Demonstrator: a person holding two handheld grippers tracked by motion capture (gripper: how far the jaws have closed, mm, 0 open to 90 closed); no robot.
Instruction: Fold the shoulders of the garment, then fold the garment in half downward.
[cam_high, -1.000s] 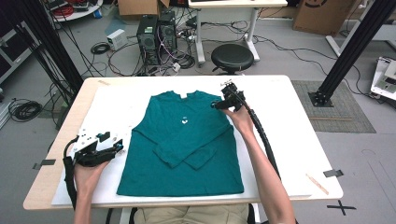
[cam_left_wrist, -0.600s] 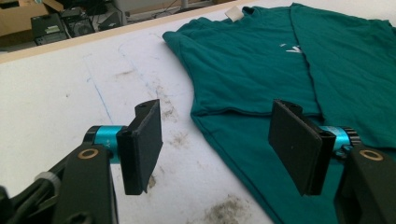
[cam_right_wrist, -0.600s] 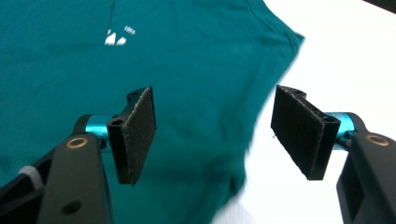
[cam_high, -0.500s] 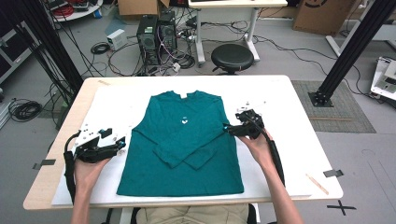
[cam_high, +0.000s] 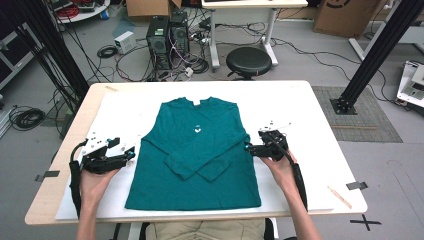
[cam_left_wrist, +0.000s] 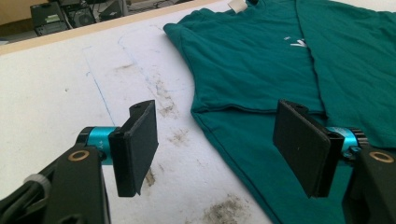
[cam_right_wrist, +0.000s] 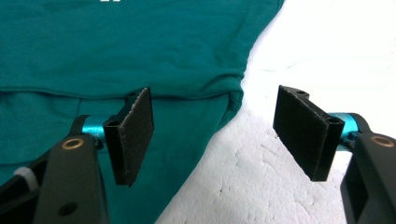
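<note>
Shirt: a teal long-sleeved shirt (cam_high: 197, 150) lies flat in the middle of the white worktop (cam_high: 310, 115), collar toward the far edge, both sleeves folded across the front.
Left gripper: the left gripper (cam_high: 131, 153) sits just beside the shirt's left edge; its fingers (cam_left_wrist: 135, 144) are spread apart, with the shirt's edge between them and nothing held.
Right gripper: the right gripper (cam_high: 248, 148) sits at the shirt's right edge; its fingers (cam_right_wrist: 133, 133) are apart, one over the cloth, the other over bare worktop.

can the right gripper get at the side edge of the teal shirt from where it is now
Probably yes. The right gripper sits right at the teal shirt with jaws open, one over the cloth and one over the bare white table, straddling the side edge with nothing between.
</note>
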